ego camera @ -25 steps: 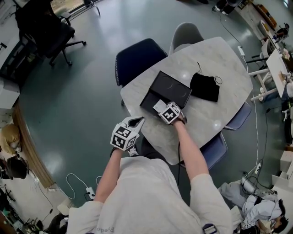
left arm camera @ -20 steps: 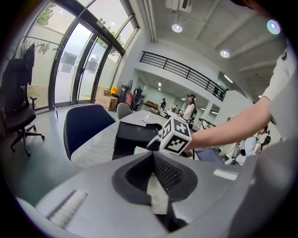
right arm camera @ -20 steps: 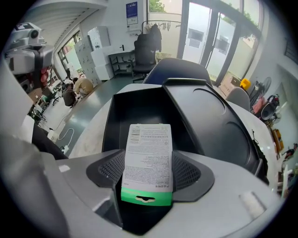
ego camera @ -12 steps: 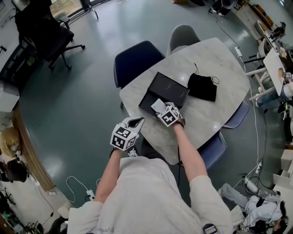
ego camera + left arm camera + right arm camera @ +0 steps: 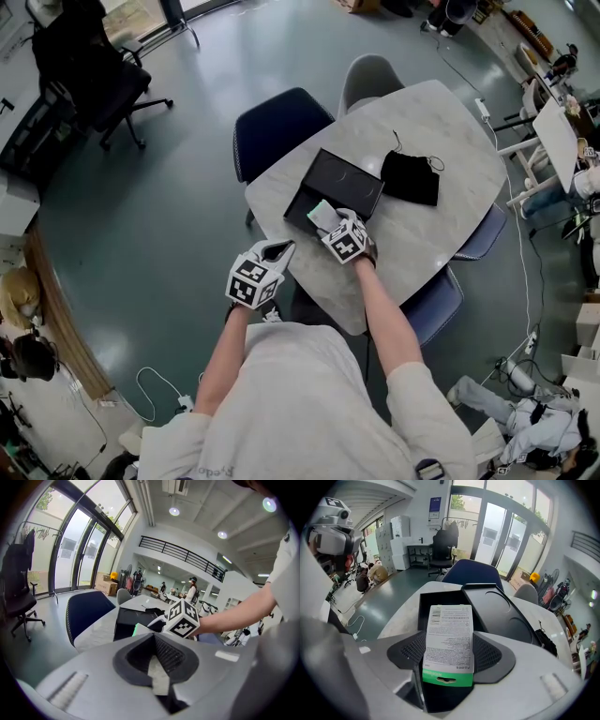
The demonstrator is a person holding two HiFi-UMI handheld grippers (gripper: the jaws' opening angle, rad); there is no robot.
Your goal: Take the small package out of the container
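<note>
Right tongs [image 5: 449, 654] closed narrow on the package [image 5: 449, 634], pads on its two long edges. The package is a flat white card with print on it. Its green end with the hang hole points back toward the hand.

- Long axis: runs straight out along the tongs. The far end reaches forward over the container [image 5: 440, 598], a black tray lying just ahead of the tips.
- Lid [image 5: 499, 611] lies ahead and to the right of the tips, overlapping the tray's right side.
- From the head view the package looks to be over the tray's near end. I cannot tell if its far edge is above the rim.
- Left tongs [image 5: 156, 644]: pads together, nothing between them. They are held off the counter [image 5: 422, 234] edge, well back and to the left of the right tongs.
- Black pouch [image 5: 411, 178] sits beyond the lid, to the right.

Judgement: the grasp is done and the lift is partly done. The move turns on drawing the package back along its own length, toward the person and away from the tray. The right hand has it alone. The grip is on thin edges, so the card could pivot if its far end catches the tray wall.
</note>
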